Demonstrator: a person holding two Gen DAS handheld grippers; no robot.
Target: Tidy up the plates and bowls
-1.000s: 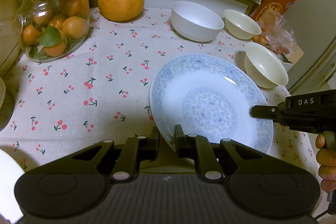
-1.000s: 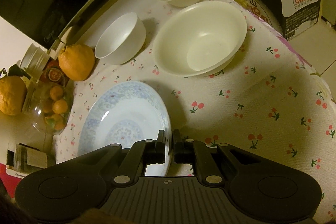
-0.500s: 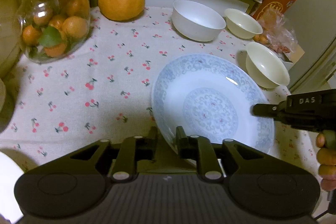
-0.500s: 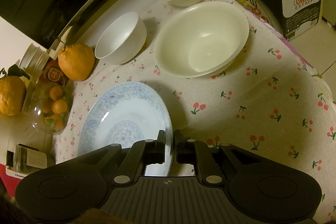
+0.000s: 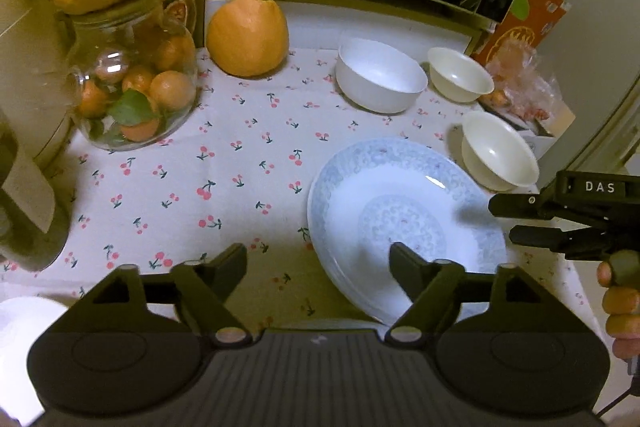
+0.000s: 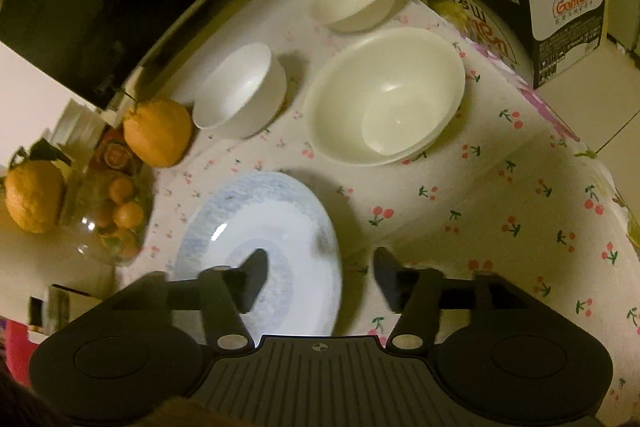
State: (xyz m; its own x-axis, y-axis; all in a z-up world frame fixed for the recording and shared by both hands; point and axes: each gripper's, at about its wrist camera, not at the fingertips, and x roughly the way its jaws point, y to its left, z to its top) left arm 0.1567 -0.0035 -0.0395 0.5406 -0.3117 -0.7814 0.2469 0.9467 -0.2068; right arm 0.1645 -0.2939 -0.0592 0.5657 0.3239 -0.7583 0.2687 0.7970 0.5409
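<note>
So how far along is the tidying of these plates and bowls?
Done: the blue patterned plate lies on the cherry tablecloth. In hand: nothing; the left gripper and right gripper are both opening, their fingers clear of its rim. Left: the white bowl, the small cream bowl and the large cream bowl stand separately, unstacked.

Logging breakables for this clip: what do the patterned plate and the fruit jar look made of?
Patterned plate: likely glazed ceramic, glossy, with a sharp highlight and a blue printed pattern. Fruit jar: clear glass, since the oranges show through and its wall glints.
</note>
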